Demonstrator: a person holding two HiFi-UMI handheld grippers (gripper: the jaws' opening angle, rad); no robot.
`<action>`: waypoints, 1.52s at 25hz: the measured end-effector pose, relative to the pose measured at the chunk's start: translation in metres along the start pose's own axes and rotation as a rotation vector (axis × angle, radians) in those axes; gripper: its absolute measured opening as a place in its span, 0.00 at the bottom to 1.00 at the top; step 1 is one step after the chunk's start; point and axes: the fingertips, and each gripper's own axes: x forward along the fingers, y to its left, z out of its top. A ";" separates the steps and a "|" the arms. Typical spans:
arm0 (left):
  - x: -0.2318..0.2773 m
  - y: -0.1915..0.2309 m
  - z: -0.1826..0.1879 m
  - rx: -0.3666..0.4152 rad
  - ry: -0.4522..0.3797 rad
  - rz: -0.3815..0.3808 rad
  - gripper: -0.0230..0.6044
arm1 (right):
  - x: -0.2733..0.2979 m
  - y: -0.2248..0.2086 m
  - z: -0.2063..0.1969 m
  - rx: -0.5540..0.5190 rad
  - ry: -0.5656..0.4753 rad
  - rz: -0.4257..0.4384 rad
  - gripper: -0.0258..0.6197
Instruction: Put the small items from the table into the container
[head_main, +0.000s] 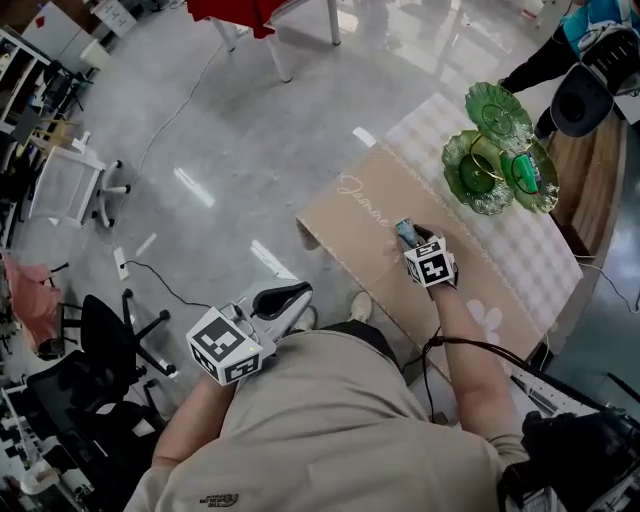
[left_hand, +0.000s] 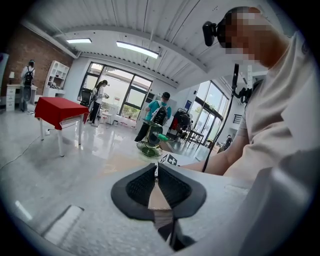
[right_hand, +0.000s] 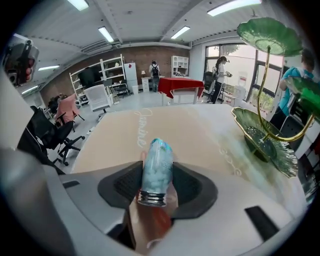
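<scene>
In the head view the right gripper hides most of the bottle — only its tip shows; items on the green dish are too small to tell.

I'm in a big open office-cum-lab, with a polished grey floor, strip lights in a white ceiling, a brick wall at the back and tall windows along one side. White shelves, swivel chairs and a red-draped table stand about on the open floor. A few people with backpacks stand near the glass.
</scene>
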 end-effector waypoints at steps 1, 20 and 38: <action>0.001 0.001 0.000 -0.001 0.001 0.008 0.05 | 0.002 0.001 -0.001 -0.004 0.003 0.004 0.34; 0.061 -0.026 0.021 0.063 0.028 -0.107 0.05 | -0.089 -0.015 0.028 0.027 -0.110 0.027 0.33; 0.117 -0.062 0.033 0.113 0.057 -0.239 0.05 | -0.227 -0.152 0.069 0.051 -0.204 -0.171 0.33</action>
